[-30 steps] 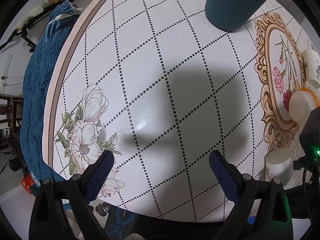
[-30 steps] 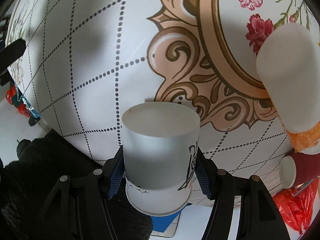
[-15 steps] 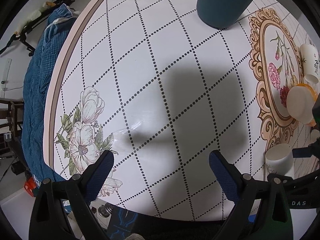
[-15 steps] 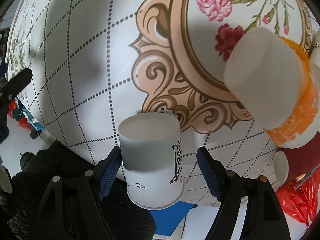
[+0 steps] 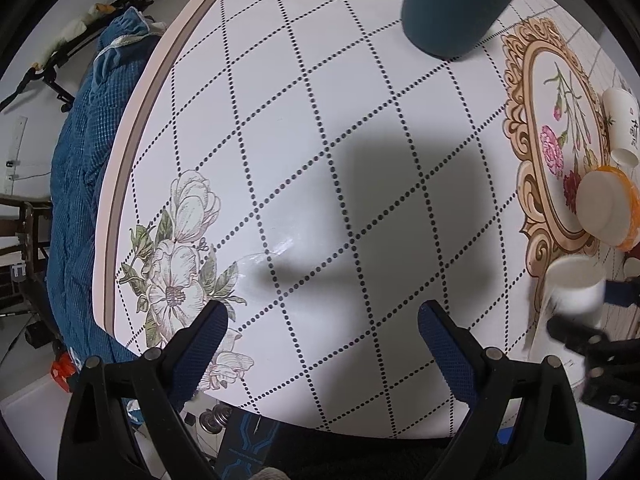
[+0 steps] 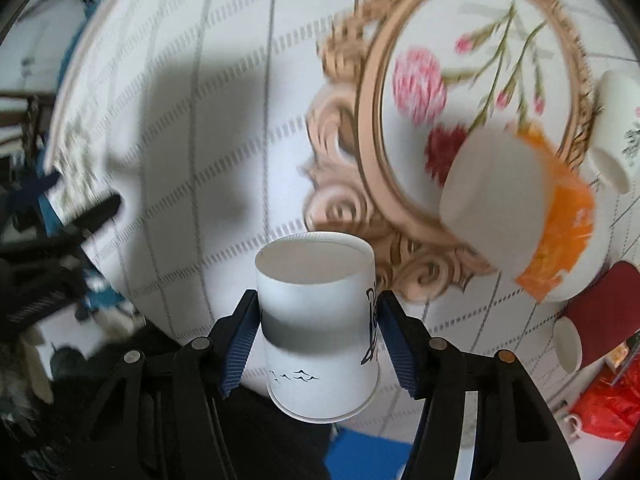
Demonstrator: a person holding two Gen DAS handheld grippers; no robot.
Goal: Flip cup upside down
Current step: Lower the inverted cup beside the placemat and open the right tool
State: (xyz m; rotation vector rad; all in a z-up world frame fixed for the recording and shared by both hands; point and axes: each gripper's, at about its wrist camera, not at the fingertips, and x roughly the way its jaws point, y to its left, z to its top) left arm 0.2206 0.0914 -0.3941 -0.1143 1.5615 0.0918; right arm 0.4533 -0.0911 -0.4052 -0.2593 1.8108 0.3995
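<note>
A white paper cup (image 6: 318, 320) with black writing sits between the blue pads of my right gripper (image 6: 318, 328), which is shut on it. The cup is held above the table's near edge, its base turned away from the camera and its rim towards me. It shows blurred in the left wrist view (image 5: 576, 288) at the right. My left gripper (image 5: 322, 324) is open and empty above the white dotted tablecloth (image 5: 320, 140).
A dark teal cup (image 5: 456, 4) stands at the far side. An orange and white cup (image 6: 520, 208), a white cup (image 6: 616, 136) and a dark red cup (image 6: 592, 316) lie on their sides at the right. A blue quilt (image 5: 80, 184) hangs beyond the table's left edge.
My right gripper opened around the cup half a second ago and has closed on it again. It has lifted and swung, blurring its view. The left gripper has barely moved.
</note>
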